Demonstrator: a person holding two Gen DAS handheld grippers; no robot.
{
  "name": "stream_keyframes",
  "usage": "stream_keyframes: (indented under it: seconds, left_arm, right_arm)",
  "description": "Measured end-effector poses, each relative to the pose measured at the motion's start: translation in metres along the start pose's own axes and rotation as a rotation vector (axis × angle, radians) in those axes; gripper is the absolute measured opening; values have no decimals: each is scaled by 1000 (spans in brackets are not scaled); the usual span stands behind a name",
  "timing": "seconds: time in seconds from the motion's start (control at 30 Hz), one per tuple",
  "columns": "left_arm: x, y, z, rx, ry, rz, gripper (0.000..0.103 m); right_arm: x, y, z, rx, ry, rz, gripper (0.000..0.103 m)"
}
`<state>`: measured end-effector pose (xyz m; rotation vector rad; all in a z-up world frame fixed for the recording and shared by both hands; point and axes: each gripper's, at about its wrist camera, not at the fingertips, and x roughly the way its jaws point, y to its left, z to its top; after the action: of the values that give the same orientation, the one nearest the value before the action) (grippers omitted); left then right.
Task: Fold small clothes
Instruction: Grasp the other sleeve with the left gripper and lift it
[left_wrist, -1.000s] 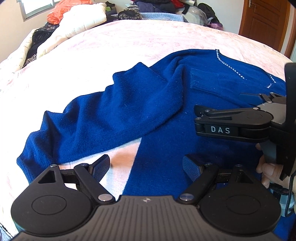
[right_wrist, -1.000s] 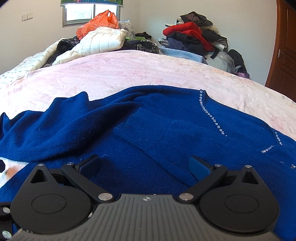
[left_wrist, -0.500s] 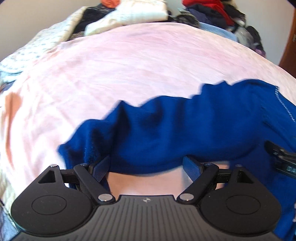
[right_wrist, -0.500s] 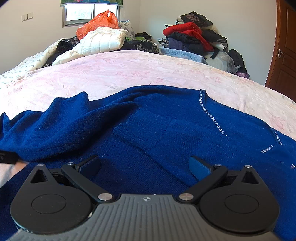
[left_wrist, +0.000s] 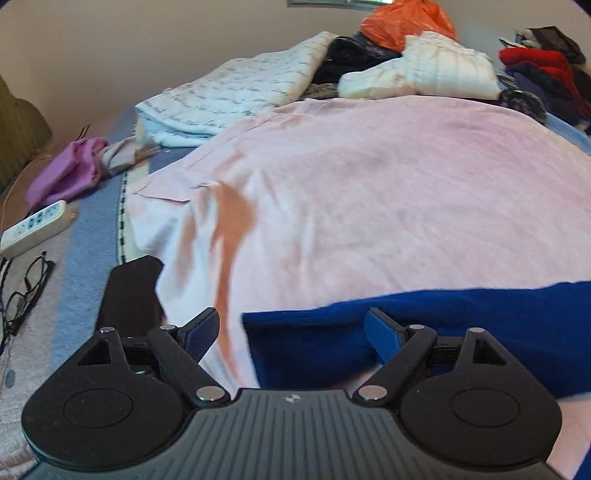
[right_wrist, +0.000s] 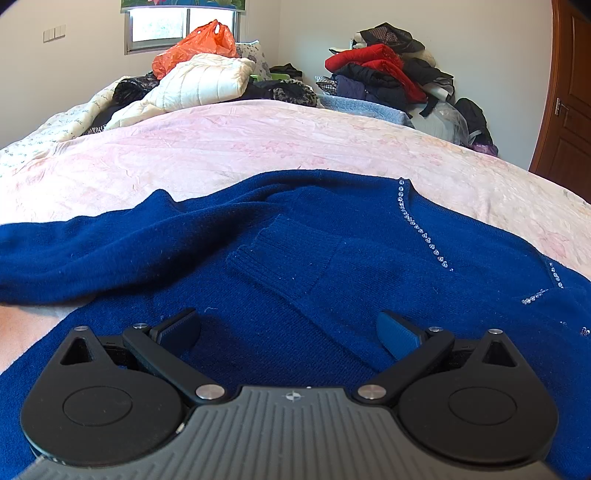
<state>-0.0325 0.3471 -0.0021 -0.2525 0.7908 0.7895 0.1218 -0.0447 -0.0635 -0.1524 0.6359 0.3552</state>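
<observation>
In the left wrist view, the left gripper (left_wrist: 291, 332) is seen with its jaws spread wide and nothing between them. The cuff end of the blue sweater's sleeve (left_wrist: 306, 343) lies in the gap, nearer the right-hand finger, on the pink bedspread (left_wrist: 369, 192). A second ago this camera was aimed over the middle of the garment, with the right gripper in sight; half a second ago it had been swung toward the sleeve. Now the sleeve end is framed directly, and the left edge of the bed is shown beyond it, where a remote control (left_wrist: 35, 227), a pair of glasses (left_wrist: 22, 291) and a purple cloth (left_wrist: 68, 170) lie. From this it is judged that the sleeve has been approached for a grasp that is not yet made, so that it can be folded across the body.

In the right wrist view, the right gripper (right_wrist: 291, 330) is likewise held open and empty, low over the sweater (right_wrist: 332, 266), which is spread near the front edge of the bed with its beaded neckline (right_wrist: 421, 229) toward the right. Almost nothing has altered here across the last second: the same folded-in cuff (right_wrist: 280, 254) rests on the chest. The body is therefore judged to be waiting, perhaps to be steadied, while the other side acts. A heap of clothes (right_wrist: 384, 79) is piled at the far edge.
</observation>
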Motion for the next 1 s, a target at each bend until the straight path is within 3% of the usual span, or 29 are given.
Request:
stream_keyframes:
  seconds: [0.13, 0.23, 0.3, 0.37, 0.5, 0.6, 0.73, 0.93, 0.97, 1.0]
  left_arm:
    - [-5, 26, 8, -108, 23, -59, 86]
    - [-6, 29, 16, -100, 29, -91, 86]
    - [-9, 36, 21, -99, 54, -128, 86]
    - [-12, 45, 19, -126, 99, -226, 86]
    - [-9, 55, 5, -248, 278, -452, 86]
    - [-2, 55, -6, -366, 355, -576, 86]
    - [19, 58, -16, -507, 371, -575, 86]
    - [52, 68, -34, -769, 450, -619, 84]
    - [54, 72, -37, -815, 441, -611, 79]
    - [53, 76, -38, -846, 433, -595, 58]
  right_arm:
    - [0, 0, 0, 0, 0, 0, 103]
    - [-2, 0, -1, -3, -13, -8, 102]
    - [-11, 1, -2, 1, -66, -43, 101]
    - [-25, 8, 0, -8, -143, -31, 101]
    - [-38, 47, 10, -119, -189, 127, 101]
    - [-39, 80, 9, -261, -210, 116, 102]
    - [-35, 93, -4, -350, -192, 99, 102]
    - [-34, 76, -2, -234, -164, 100, 102]
    - [-32, 73, -2, -214, -154, 99, 102]
    - [-31, 70, -1, -197, -144, 93, 102]
